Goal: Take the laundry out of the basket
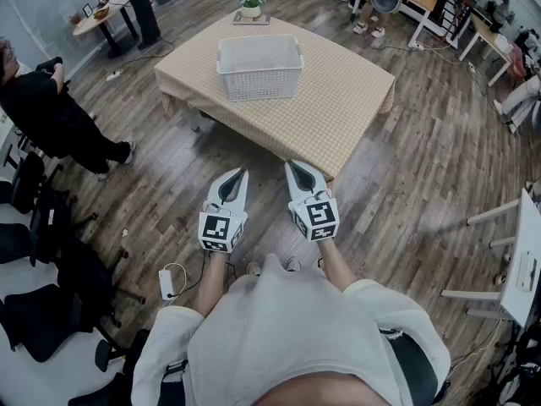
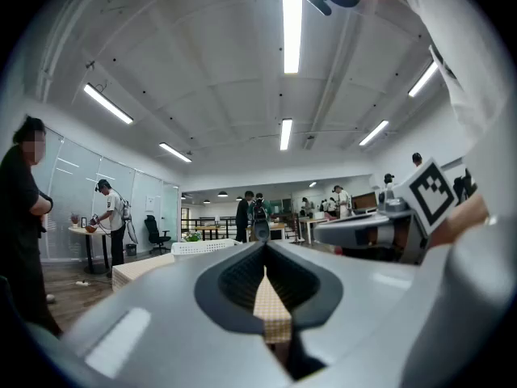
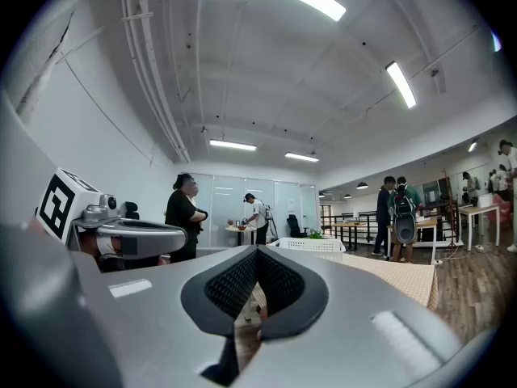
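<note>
**Right now you are holding both grippers shut, well short of the basket**

You are standing before a low table (image 1: 338, 121) that is wearing a beige checked cloth. One white basket (image 1: 259, 68) is sitting on it, towards the far side. The basket is standing upright with its open top facing up, and its long axis is running left to right across the head view, square to the line your grippers are pointing along. What is lying inside it cannot be made out.

You are carrying two grippers side by side, level, with their tips aiming at the table. The left gripper (image 1: 242, 174) is keeping its jaws together with nothing between them. The right gripper (image 1: 295, 169) is doing the same. The basket is sitting well apart from both, straight ahead and beyond the near table edge. In each gripper view it is showing small, just above the closed tips.

One potted plant (image 1: 251, 5) is standing behind the basket. One person in black (image 1: 46, 112) is standing off to your left.
</note>
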